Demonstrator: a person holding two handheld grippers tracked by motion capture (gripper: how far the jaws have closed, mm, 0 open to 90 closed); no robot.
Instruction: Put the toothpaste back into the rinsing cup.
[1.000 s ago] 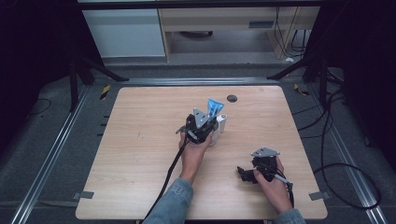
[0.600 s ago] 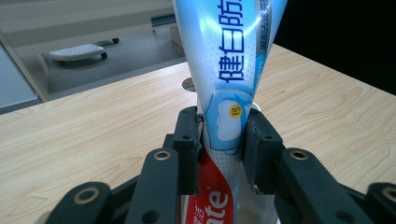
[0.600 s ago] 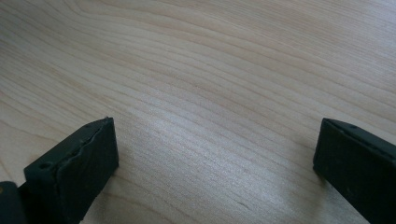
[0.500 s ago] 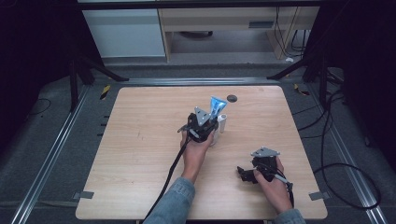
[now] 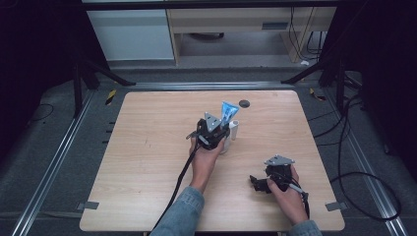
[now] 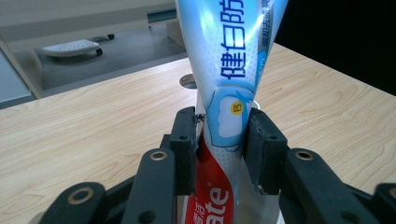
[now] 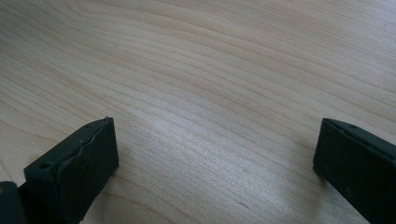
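At centre frame, the left gripper (image 6: 219, 140), jaws just easing apart, pinched an upright blue, white and red toothpaste tube (image 6: 229, 79); at lower right, the right gripper (image 7: 215, 172) stood spread over the pale wooden table (image 5: 147, 147).

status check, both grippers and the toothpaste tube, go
Left gripper fingers flank the toothpaste tube, jaws just easing open. Tube upright beside a white cup. Right gripper open, nothing between them, low over bare table. Nothing in the way.

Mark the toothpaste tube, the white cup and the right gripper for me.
toothpaste tube (image 6: 233, 70): left gripper view, on the blue printed body above the jaws.
white cup (image 5: 234, 130): high view, on its side wall.
right gripper (image 5: 256, 181): high view, between its fingertips, low over the table.
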